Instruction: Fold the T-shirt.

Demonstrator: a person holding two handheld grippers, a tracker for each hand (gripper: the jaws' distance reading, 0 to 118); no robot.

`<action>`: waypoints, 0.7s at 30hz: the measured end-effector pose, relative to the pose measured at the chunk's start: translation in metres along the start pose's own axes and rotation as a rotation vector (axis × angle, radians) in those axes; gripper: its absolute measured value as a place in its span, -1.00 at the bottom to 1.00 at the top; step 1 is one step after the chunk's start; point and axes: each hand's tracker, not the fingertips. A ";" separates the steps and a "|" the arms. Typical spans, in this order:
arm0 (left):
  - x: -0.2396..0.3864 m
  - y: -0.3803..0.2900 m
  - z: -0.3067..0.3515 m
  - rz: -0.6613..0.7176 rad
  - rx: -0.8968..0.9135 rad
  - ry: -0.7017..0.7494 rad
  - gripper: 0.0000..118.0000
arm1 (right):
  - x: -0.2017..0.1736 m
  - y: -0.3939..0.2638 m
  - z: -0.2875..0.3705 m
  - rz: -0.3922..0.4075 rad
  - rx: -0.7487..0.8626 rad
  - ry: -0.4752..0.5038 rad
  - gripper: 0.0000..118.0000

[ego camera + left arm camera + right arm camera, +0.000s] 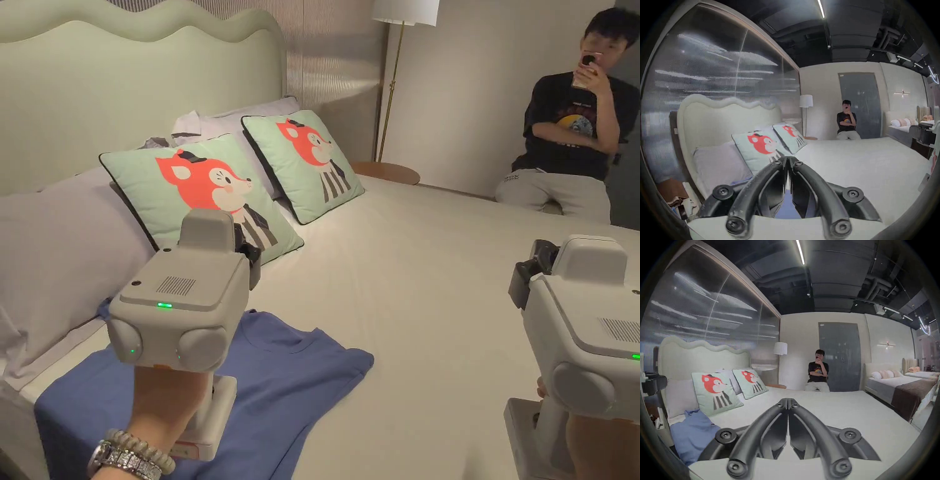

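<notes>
**Desk:** Where is the shirt?

**Operator:** The blue T-shirt (pixel 294 375) lies spread on the white bed (pixel 425 300), at its near edge, just in front of the grey pillow (pixel 56 262). Its collar faces the nearer fox cushion (pixel 200 187), and one sleeve points out across the sheet. From the right gripper view I see it bunched low at the left (pixel 692 433), just short of that same cushion (pixel 714 391).

**Desk:** And the tongs?

**Operator:** I hold the left gripper (pixel 788 160) above the T-shirt; blue cloth shows in the gap under its jaws, which are pressed together at the tips and grip nothing. In the head view its pale housing (pixel 181 300) covers the shirt's middle. The right gripper (pixel 787 400) is also clenched and empty, over bare sheet, well apart from the T-shirt on the side away from the pillow. Its housing (pixel 587 325) sits at the frame's right edge.

**Desk:** Anything beyond?

**Operator:** A second fox cushion (pixel 306 162) stands farther from the T-shirt, then the wavy headboard (pixel 125 81), a floor lamp (pixel 394 75), and a person (pixel 575 137) seated past the bed's far side.
</notes>
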 end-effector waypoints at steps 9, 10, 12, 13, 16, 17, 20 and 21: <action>0.001 -0.070 -0.067 0.035 -0.425 -0.058 -1.00 | -0.006 -0.043 -0.032 0.035 -0.121 0.016 -0.99; 0.001 -0.077 -0.077 0.039 -0.498 -0.070 -0.97 | -0.006 -0.048 -0.037 0.043 -0.135 0.017 -0.99; 0.002 -0.095 -0.098 0.051 -0.606 -0.073 -0.14 | -0.005 -0.061 -0.049 0.054 -0.164 0.018 -0.99; 0.002 -0.105 -0.110 0.059 -0.644 -0.061 0.47 | -0.005 -0.066 -0.054 0.057 -0.178 0.019 -0.99; -0.004 -0.131 -0.138 0.095 -0.730 -0.097 0.77 | -0.004 -0.078 -0.068 0.064 -0.209 0.020 -0.99; -0.006 -0.137 -0.147 0.090 -0.779 -0.116 0.77 | -0.003 -0.081 -0.074 0.064 -0.216 0.018 -0.99; 0.000 -0.157 -0.176 0.050 -0.895 -0.100 0.76 | -0.003 -0.089 -0.086 0.063 -0.245 0.013 -0.99; 0.001 -0.162 -0.181 0.026 -0.898 -0.091 0.76 | -0.002 -0.092 -0.089 0.062 -0.251 0.012 -0.99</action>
